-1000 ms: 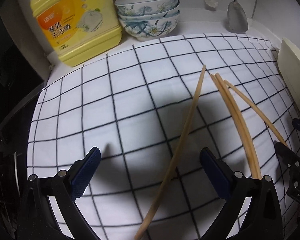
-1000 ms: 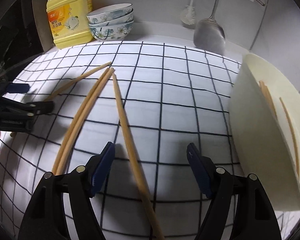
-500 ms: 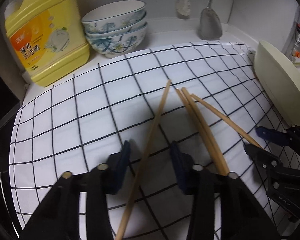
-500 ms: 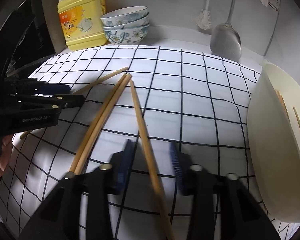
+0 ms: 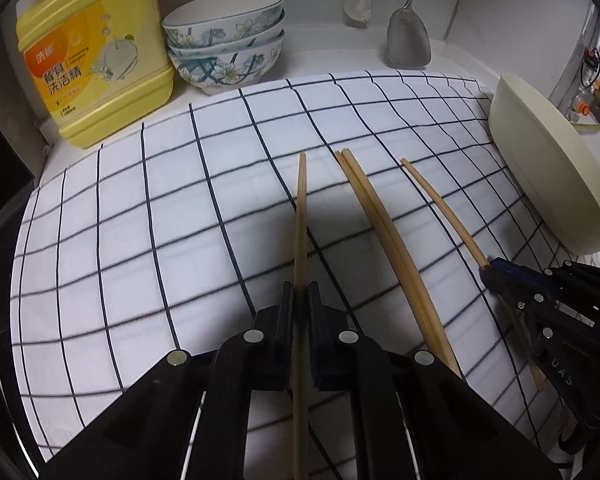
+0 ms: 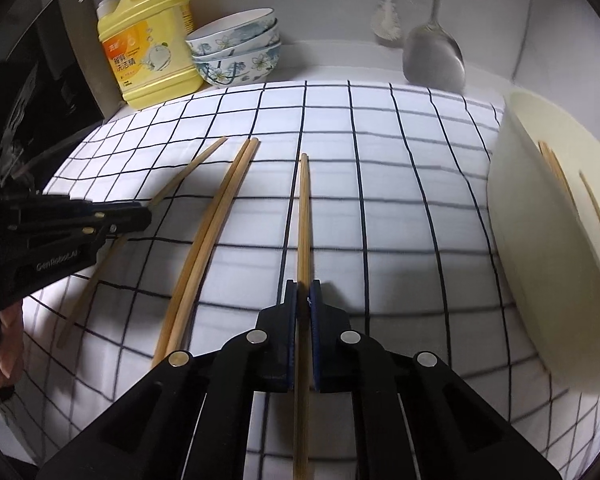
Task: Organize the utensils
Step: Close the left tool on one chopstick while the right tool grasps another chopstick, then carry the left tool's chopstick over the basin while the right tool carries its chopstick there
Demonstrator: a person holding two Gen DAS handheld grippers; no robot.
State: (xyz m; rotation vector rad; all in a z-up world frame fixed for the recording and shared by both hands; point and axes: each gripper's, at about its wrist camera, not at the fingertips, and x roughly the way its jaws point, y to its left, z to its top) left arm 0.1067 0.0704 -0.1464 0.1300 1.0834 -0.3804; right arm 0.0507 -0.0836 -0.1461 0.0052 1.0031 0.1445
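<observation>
Now squeezed shut on one chopstick each: left gripper [image 5: 301, 296] holding the leftmost chopstick [image 5: 301, 216], right gripper [image 6: 303, 294] the rightmost chopstick [image 6: 303, 216]. Between both jaws, a chopstick pair [image 6: 216, 224] lying on the checkered cloth [image 6: 400, 200].

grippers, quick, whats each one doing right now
left gripper: shut on the leftmost chopstick
right gripper: shut on the rightmost chopstick

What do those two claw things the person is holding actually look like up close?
Both are matte black plastic. The left gripper and right gripper each have two angular linkage arms joined by round silver pins, ending in dark blue ribbed pads. Seen from the side, the left one carries pale embossed lettering on its body, apparently a brand name. No cables show. A bare hand grips it.
</observation>
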